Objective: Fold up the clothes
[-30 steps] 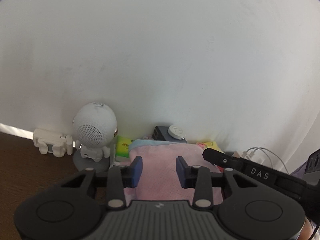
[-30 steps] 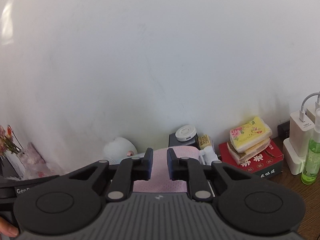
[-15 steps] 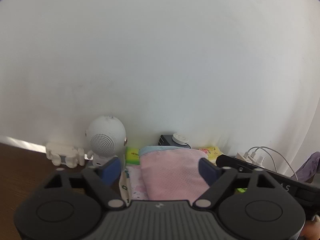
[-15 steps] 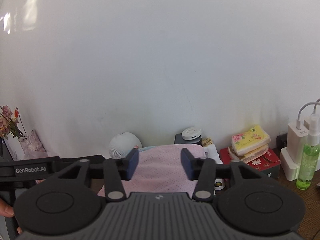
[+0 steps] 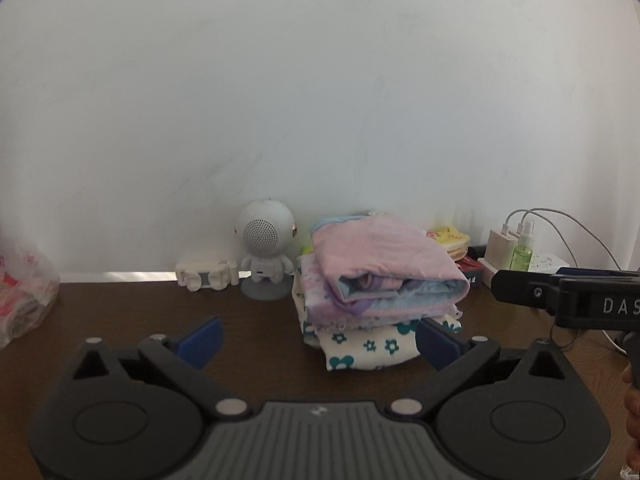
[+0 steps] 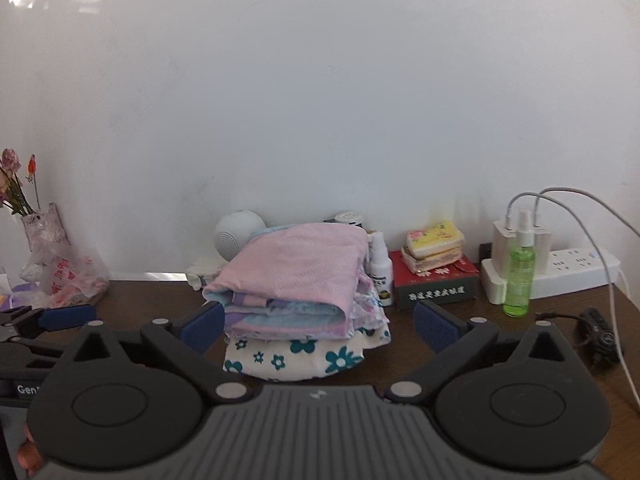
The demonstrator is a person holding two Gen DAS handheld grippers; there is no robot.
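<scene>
Both the left gripper (image 5: 318, 338) and right gripper (image 6: 316, 326) are spread, empty. The folded stack (image 6: 298, 292) is judged soft, light; best gripped at fold edges.

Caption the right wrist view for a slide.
Open right gripper facing the stack of folded clothes on the dark table.

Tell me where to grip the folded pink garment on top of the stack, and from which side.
Grip the pink garment at its near folded edge, coming in level from the front. The layers end there as one thick, rounded bundle facing the open right gripper, so one finger could probably slide under and one over. The far side is crowded by the white speaker and small spray bottle.
</scene>
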